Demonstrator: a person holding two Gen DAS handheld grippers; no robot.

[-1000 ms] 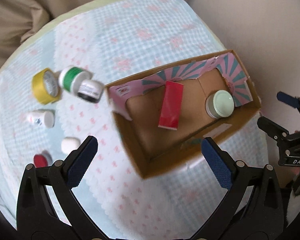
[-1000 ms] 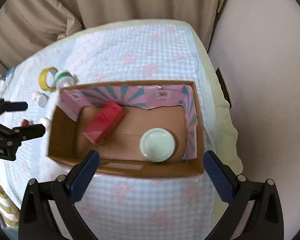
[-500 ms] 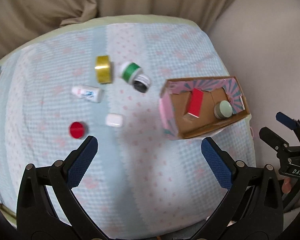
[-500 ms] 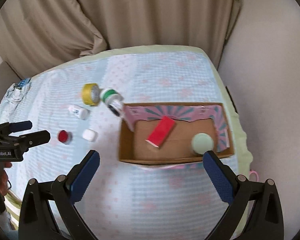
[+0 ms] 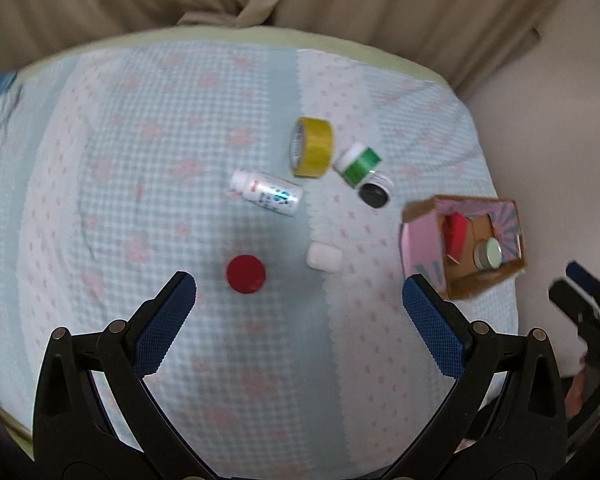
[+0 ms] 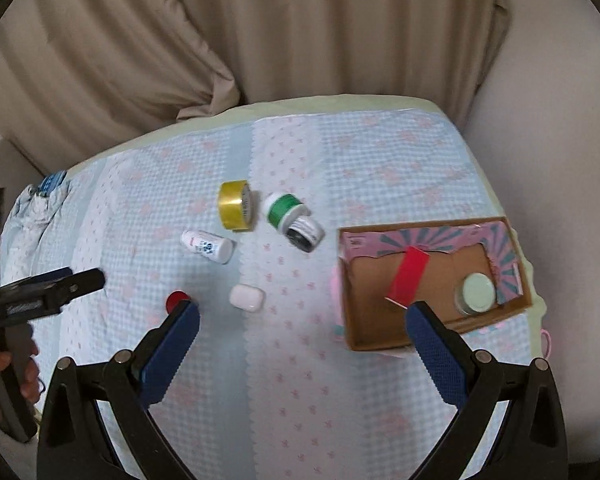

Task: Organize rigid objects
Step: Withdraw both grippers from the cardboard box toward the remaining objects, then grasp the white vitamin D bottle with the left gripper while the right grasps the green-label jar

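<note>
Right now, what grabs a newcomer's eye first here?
The cardboard box at the right edge of the checked cloth, with a red pack leaning inside beside a pale-lidded jar. Then the loose cluster left of it: yellow tape, green spool, white bottle, red cap.

Behind the desk (image 6: pixel 380 152) you have beige curtains (image 6: pixel 300 32) hanging in long folds, one fold bunched where it meets the desk's far edge. The desk wears a pale blue checked cloth (image 5: pixel 148 128) with pink flowers, laid over a light green underlayer (image 6: pixel 340 102) that shows along the rim. To your right runs a plain off-white wall (image 6: pixel 548 120). At the far left edge lies a bit of crumpled blue-and-white fabric (image 6: pixel 44 196). The light is soft and even.
</note>
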